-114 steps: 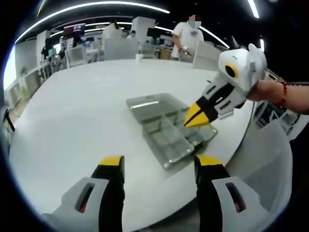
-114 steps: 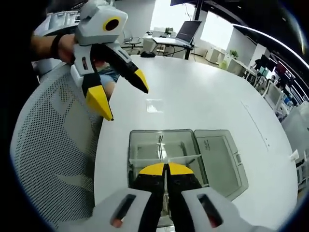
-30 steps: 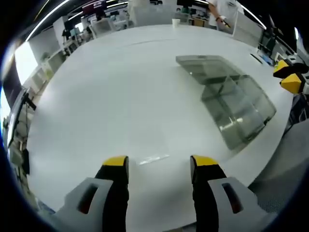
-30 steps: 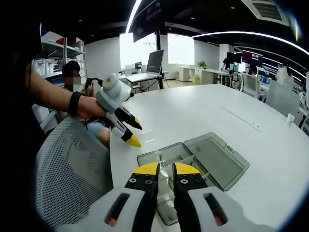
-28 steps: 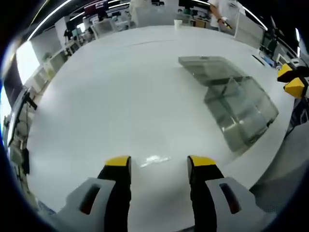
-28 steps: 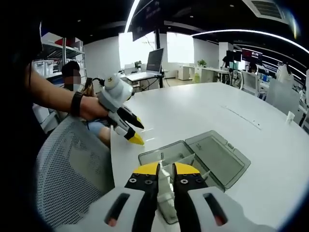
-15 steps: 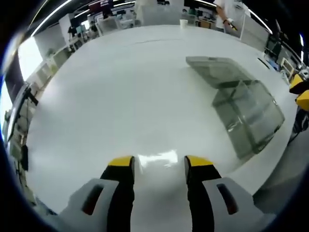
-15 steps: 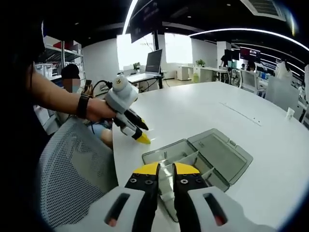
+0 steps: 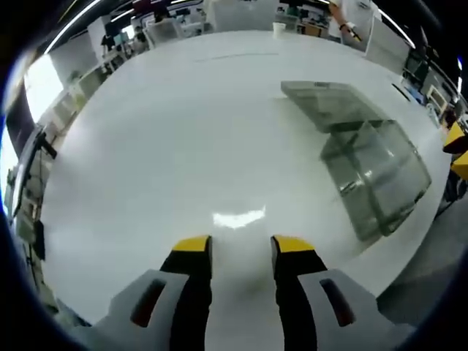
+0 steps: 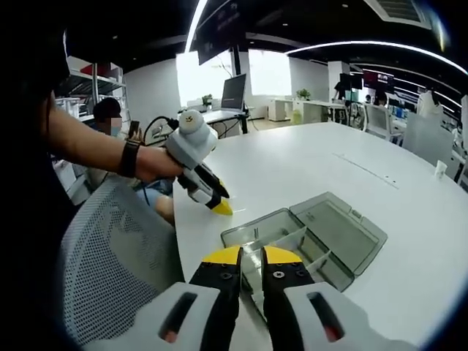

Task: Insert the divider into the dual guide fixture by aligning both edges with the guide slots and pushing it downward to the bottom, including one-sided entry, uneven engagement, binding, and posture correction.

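Lower the left gripper (image 9: 241, 243) squarely, jaws open astride the clear divider (image 9: 238, 217) lying flat on the white table (image 9: 146, 146), well apart from the clear fixture (image 9: 373, 175). Pinch one edge, probably without sliding it. Right gripper (image 10: 248, 256) jaws nearly together by the fixture; cannot tell if gripping. Glossy, slippery-looking top; open office, mesh chair (image 10: 110, 270) alongside.

Left gripper view: close above table (image 9: 146, 146), looking steeply down across it. Right gripper view: higher, near table edge, facing across table (image 10: 307, 168) toward room. Both share clear box (image 9: 373, 172) (image 10: 311, 238).
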`<state>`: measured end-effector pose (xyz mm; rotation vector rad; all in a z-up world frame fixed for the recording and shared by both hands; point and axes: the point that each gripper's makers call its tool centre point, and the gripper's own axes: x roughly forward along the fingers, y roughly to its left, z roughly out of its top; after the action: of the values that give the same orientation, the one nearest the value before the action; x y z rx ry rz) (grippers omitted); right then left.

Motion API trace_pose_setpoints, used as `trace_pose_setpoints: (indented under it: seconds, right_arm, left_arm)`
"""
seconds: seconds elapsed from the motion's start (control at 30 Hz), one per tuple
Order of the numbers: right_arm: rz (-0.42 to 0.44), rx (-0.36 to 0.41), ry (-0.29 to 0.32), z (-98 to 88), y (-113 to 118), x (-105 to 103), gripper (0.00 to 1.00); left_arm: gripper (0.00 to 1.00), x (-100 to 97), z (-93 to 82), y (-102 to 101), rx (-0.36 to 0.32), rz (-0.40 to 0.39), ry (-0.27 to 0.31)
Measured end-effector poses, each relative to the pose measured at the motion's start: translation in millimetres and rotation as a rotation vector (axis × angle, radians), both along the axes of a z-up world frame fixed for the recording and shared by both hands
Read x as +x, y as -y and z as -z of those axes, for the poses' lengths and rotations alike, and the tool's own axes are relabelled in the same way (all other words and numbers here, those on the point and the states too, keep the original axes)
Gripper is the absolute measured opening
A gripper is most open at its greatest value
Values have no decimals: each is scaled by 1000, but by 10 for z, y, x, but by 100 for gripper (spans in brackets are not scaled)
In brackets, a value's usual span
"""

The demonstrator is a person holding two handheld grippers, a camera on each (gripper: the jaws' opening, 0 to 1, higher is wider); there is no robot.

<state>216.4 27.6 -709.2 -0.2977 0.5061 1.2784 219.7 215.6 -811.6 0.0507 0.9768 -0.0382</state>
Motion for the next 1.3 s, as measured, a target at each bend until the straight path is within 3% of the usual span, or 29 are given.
trace_pose_setpoints:
  seconds: [0.67, 1.1, 1.3]
  right_arm:
    - [-12, 56, -39, -99, -119, -39, 7]
    - [-20, 83, -34, -252, -140, -24, 7]
    - [3, 99, -29, -328, -116, -27, 7]
  left_arm:
    - [30, -187, -325, 327, -43, 59, 85]
    - [30, -82, -632, 479, -93, 38, 201]
    - [30, -73, -716, 592, -93, 66, 238]
